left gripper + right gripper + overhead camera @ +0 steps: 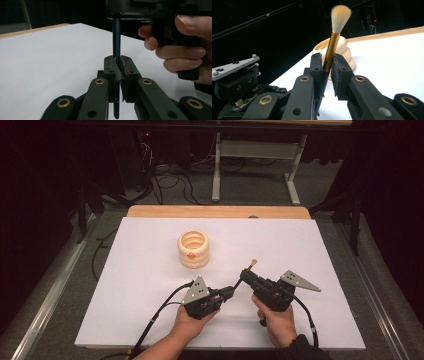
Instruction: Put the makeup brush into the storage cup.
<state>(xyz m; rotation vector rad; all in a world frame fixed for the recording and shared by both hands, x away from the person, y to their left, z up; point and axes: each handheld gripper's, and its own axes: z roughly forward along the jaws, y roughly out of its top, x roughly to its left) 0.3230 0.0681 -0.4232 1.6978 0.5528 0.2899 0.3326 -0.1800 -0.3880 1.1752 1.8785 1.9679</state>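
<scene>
Both hand-held grippers, left (231, 292) and right (244, 277), are clamped on one brush (333, 40), held above the white worktop (150, 285), with a cream ribbed pot (193, 249) farther off.

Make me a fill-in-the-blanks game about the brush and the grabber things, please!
1. Both grippers are shut on the same ____, one at each end.
2. The right gripper holds the end near the gold collar, with the fluffy bristles pointing ____.
3. The left gripper clamps the dark ____ of the brush.
4. The cream ribbed holder stands on the white table with ____ inside it.

Missing words: brush; up; handle; nothing
</scene>
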